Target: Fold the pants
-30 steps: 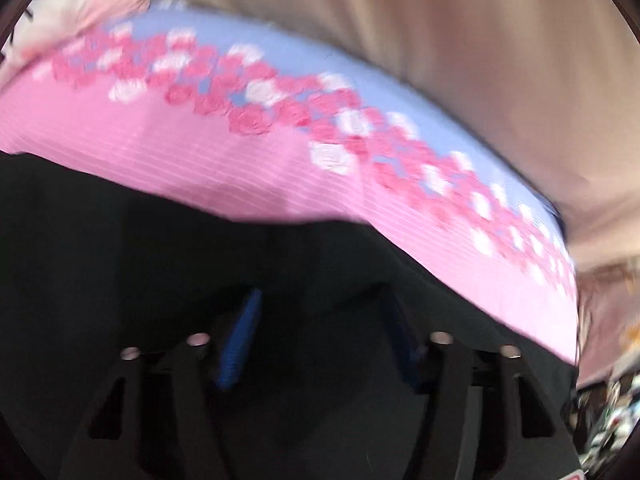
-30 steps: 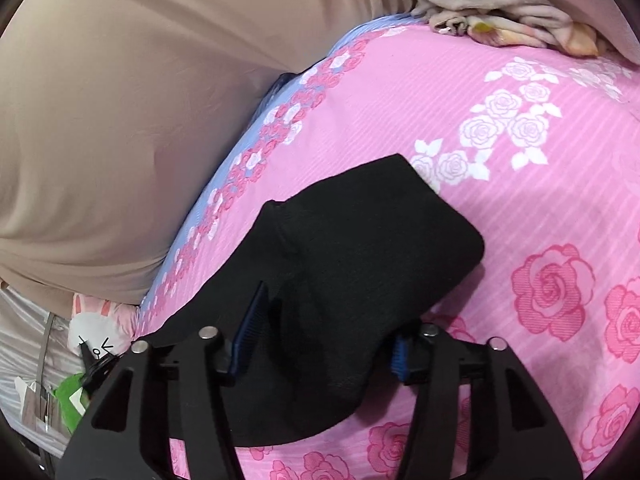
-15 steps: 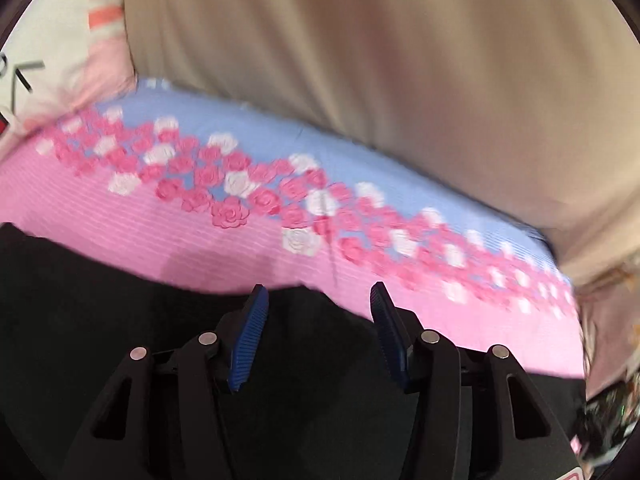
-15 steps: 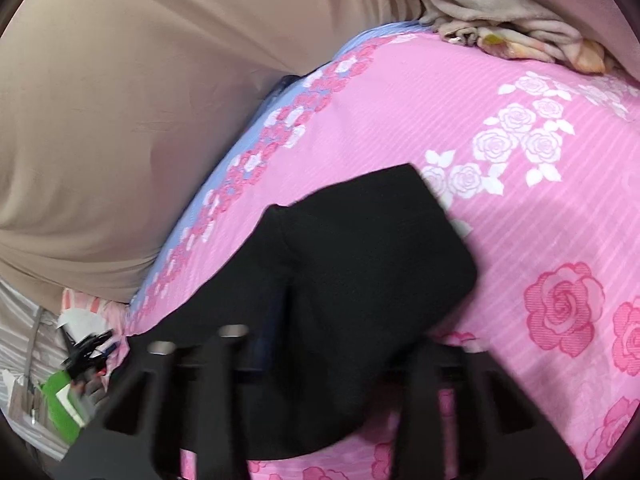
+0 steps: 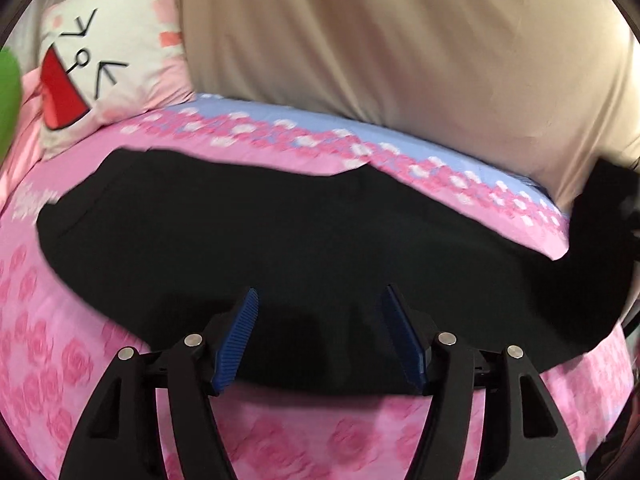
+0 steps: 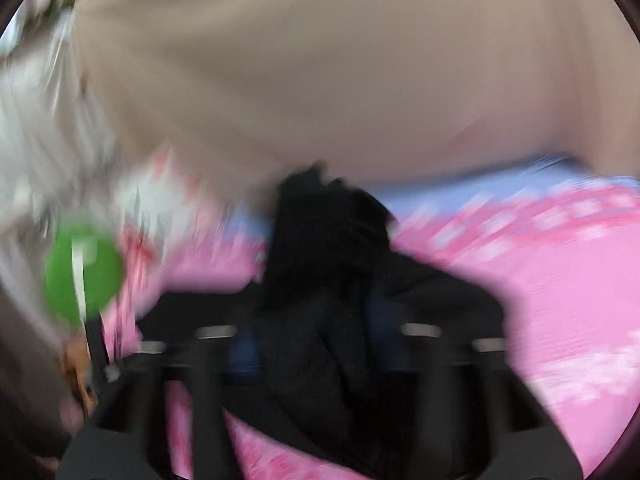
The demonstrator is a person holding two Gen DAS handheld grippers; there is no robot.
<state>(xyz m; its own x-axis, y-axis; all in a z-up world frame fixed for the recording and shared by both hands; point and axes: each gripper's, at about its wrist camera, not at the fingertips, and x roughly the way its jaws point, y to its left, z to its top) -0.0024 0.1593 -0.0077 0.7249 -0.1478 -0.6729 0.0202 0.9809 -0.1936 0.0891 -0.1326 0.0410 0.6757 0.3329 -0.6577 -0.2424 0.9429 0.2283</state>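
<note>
Black pants lie lengthwise left-to-right across the pink bed; left tongs, angled down, gape empty; right tongs blurred, grip unclear

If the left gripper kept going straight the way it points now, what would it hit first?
Most likely the black pants. The left gripper is open, nothing between its fingers, and the pants spread across the pink bedsheet directly ahead. Depth is hard to judge through the fisheye.
</note>
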